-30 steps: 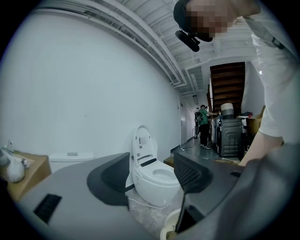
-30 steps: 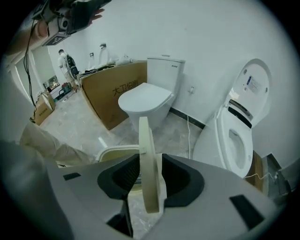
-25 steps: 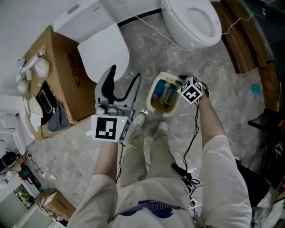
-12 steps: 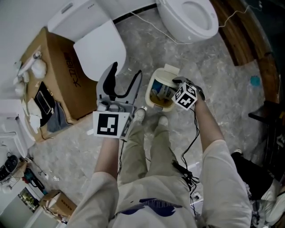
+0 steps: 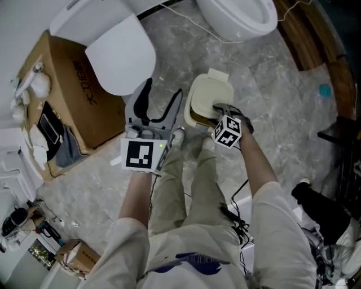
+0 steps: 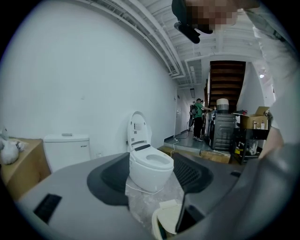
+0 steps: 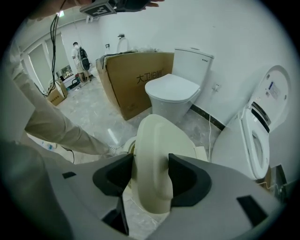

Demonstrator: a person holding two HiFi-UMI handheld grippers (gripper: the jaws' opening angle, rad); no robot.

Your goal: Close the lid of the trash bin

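Printed along the side of the cardboard box (image 5: 84, 84): large dark characters, too slanted to read with certainty. Lowered almost flat on the trash bin (image 5: 192, 119): the cream lid (image 5: 210, 96), with only a dark gap at its near edge, on the stone floor (image 5: 271, 96) just in front of the shoes (image 5: 177, 137). Opening and released, with the lid's front edge between them: the fingers of the right gripper (image 7: 151, 178). Spread wide and empty, just beside the bin: the fingers of the left gripper (image 5: 159, 101). Free floor beyond the bin, up to a toilet (image 5: 237, 17) cut off by the top edge.

A cardboard box (image 5: 84, 104) stands just beside a closed toilet (image 5: 119, 59); a second toilet (image 5: 237, 17), seat open, sits rightward.
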